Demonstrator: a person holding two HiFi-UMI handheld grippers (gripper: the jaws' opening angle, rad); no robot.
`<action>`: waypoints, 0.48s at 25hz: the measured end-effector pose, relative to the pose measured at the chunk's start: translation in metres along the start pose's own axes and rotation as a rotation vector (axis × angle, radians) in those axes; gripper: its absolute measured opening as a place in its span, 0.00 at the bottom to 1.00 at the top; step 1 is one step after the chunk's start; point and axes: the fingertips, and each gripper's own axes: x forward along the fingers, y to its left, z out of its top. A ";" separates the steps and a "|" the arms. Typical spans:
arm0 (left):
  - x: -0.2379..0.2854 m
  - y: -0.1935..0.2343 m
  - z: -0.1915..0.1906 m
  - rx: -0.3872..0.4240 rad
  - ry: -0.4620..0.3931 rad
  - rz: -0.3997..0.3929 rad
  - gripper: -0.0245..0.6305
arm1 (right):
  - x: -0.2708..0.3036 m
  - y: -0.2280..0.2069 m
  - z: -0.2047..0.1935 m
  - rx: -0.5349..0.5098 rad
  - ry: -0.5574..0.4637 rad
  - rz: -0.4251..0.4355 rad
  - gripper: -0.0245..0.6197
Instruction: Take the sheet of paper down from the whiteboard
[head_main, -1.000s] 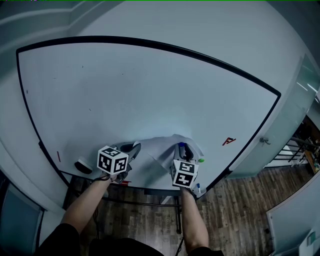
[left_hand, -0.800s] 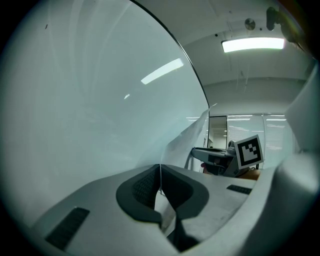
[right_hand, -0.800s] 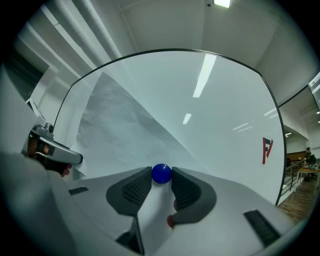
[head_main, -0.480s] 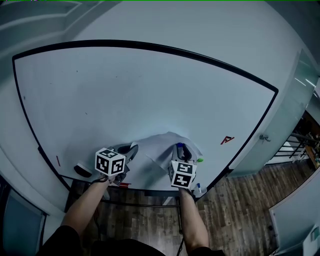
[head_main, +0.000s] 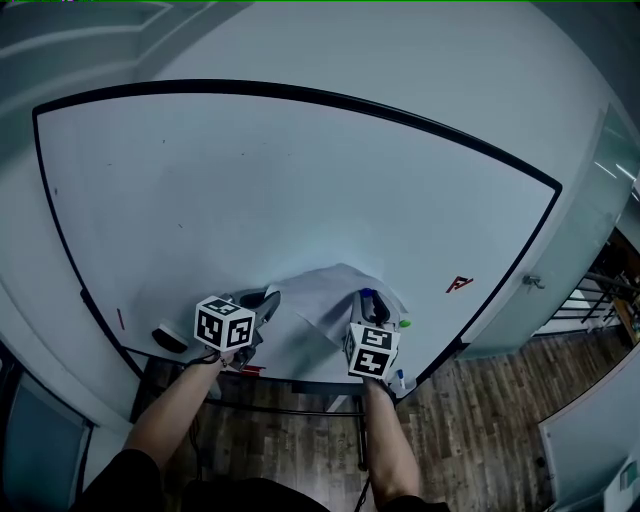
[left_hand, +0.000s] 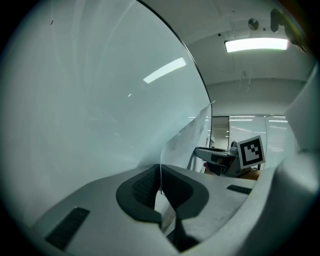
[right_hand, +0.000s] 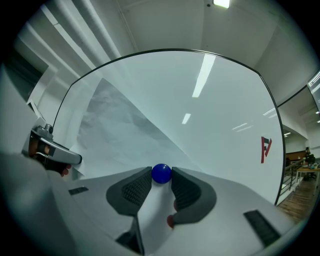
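A white sheet of paper hangs low on the whiteboard, bulging away from it. My left gripper is shut on the sheet's left edge; in the left gripper view the thin edge runs between the dark pads. My right gripper is at the sheet's right side. In the right gripper view a round blue magnet sits between the pads, which touch it on both sides, with the paper spreading to the left behind it.
A green magnet sits just right of the sheet, and a red mark further right. An eraser lies at the board's lower left. The tray under the board holds a blue-capped marker. Wooden floor lies below.
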 end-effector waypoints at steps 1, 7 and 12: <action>-0.001 0.001 -0.001 -0.003 0.001 0.003 0.07 | 0.000 0.000 -0.001 0.001 0.001 0.000 0.25; -0.004 0.007 -0.005 -0.016 0.011 0.020 0.07 | 0.000 -0.002 -0.002 0.006 0.001 -0.001 0.25; -0.005 0.008 -0.006 -0.008 0.022 0.032 0.07 | 0.000 -0.004 -0.002 0.009 -0.001 0.004 0.25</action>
